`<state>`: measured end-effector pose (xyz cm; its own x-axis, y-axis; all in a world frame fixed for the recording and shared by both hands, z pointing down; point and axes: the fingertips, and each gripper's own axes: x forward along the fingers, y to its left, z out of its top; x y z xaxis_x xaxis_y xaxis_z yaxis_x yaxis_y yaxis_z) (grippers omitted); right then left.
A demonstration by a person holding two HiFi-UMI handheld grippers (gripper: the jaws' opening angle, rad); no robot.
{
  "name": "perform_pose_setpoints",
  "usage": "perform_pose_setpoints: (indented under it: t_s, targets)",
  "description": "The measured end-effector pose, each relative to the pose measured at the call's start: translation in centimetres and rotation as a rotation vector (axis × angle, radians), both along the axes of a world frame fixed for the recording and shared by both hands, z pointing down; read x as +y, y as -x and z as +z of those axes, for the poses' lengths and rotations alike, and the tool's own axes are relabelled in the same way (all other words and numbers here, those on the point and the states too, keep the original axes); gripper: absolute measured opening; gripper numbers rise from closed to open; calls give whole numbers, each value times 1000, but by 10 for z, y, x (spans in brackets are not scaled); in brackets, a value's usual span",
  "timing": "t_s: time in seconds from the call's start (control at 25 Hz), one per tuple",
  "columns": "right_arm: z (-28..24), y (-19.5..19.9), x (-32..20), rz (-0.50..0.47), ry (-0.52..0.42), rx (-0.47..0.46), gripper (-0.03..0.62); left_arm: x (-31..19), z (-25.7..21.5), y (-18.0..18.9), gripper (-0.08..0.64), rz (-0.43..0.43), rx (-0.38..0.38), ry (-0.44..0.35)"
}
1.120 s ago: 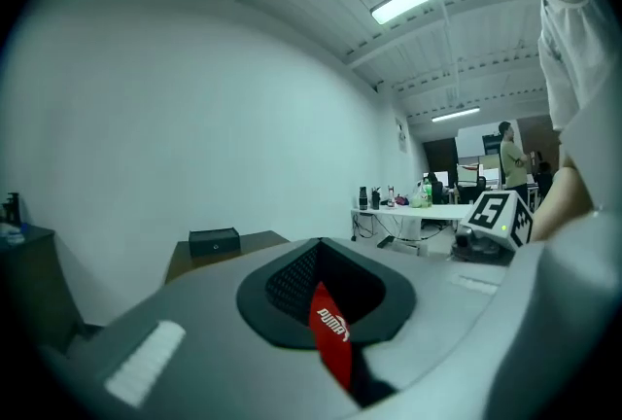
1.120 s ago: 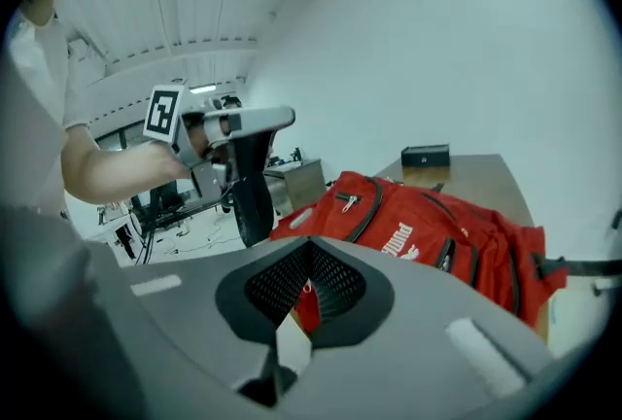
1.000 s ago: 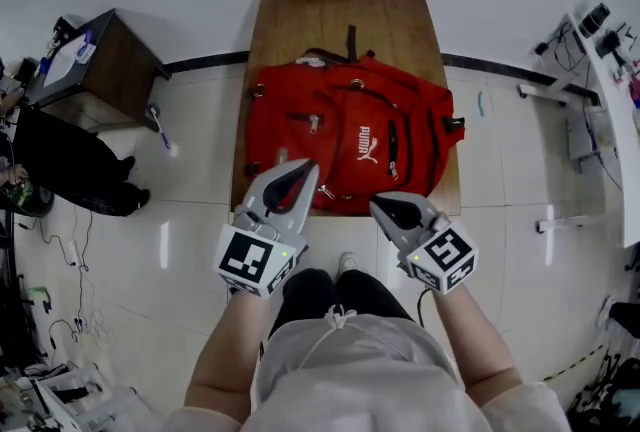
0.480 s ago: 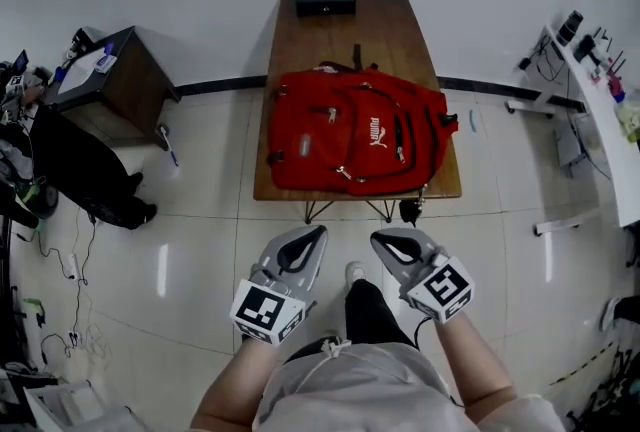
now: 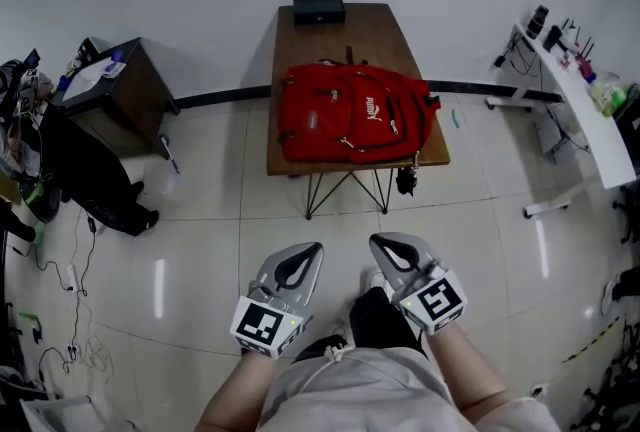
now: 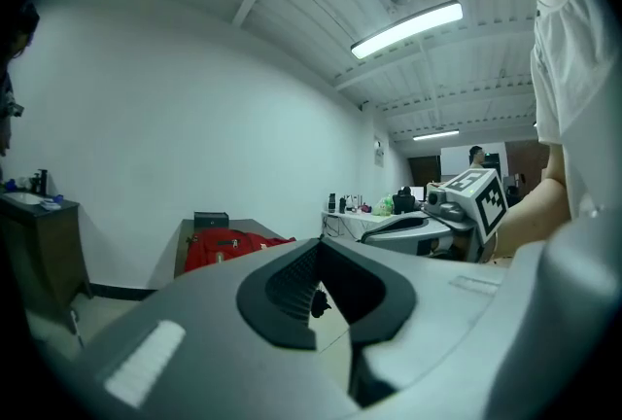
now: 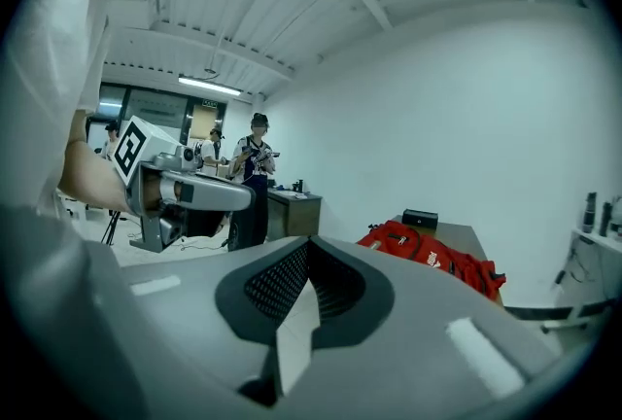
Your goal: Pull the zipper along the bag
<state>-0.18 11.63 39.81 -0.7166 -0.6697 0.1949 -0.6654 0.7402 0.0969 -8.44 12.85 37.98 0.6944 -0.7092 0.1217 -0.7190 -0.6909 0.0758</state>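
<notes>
- The red backpack [image 5: 352, 113] lies flat on the wooden table [image 5: 350, 32], well apart from both grippers.
- The left gripper [image 5: 312, 248] and the right gripper [image 5: 378, 242] have jaws pressed together, holding nothing.

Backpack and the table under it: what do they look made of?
Backpack: red woven fabric, probably nylon or polyester; matte, with soft creases. Table: brown wood or wood-veneer top with a slight sheen, on thin dark legs that look like metal.
</notes>
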Motion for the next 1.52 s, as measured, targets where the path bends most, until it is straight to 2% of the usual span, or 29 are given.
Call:
perform_pose_setpoints:
  t_s: [0.24, 0.48, 0.6, 0.88, 1.52]
  targets:
    - [-4, 8, 37, 71, 89, -67, 8, 26, -12, 11, 6, 8, 26, -31]
    - [-9, 16, 43, 74, 53, -45, 8, 37, -24, 12, 8, 30, 64, -53]
    - [-13, 20, 44, 58, 17, -32, 6, 41, -26, 10, 8, 38, 60, -67]
    - [-15, 18, 43, 53, -2, -33, 7, 39, -24, 0, 6, 57, 65, -65]
    - [-30, 23, 38, 31, -49, -36, 6, 29, -25, -3, 8, 44, 70, -71]
